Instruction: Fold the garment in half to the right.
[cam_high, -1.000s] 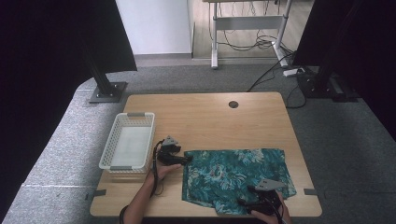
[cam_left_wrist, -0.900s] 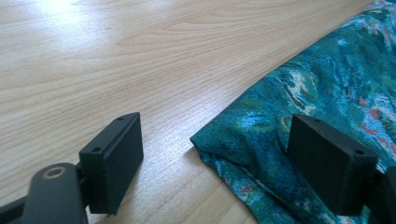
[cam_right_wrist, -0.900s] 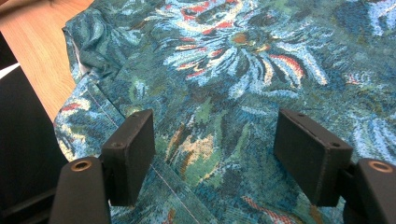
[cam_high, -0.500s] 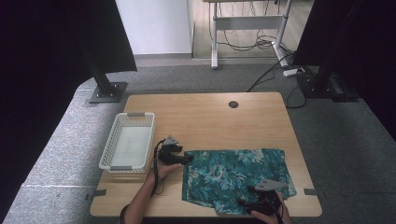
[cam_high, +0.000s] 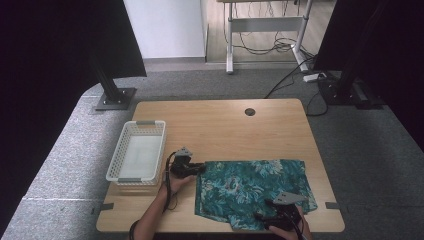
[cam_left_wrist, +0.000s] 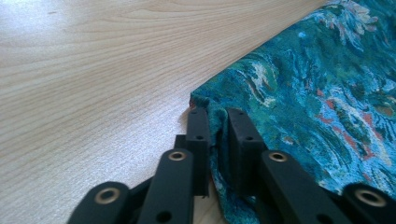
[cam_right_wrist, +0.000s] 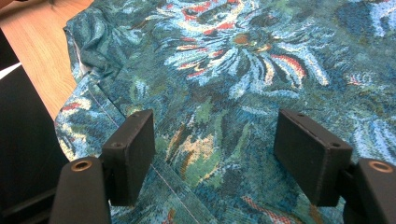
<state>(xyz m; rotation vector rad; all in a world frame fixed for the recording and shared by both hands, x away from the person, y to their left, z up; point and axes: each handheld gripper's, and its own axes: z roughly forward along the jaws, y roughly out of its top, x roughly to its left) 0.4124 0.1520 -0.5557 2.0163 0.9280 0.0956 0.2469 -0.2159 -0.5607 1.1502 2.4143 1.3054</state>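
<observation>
A teal floral cloth lies spread on the near right part of the wooden table. My left gripper is at the cloth's far left corner, shut on that corner, which is pinched between the jaws. My right gripper hovers over the cloth's near edge, its jaws wide open with the fabric lying flat beneath them and nothing between the pads. A hand holds each gripper from the table's near edge.
A white mesh basket, with nothing in it, stands at the table's left side, just left of my left gripper. A round cable hole is near the far edge. Dark stands and cables occupy the floor beyond.
</observation>
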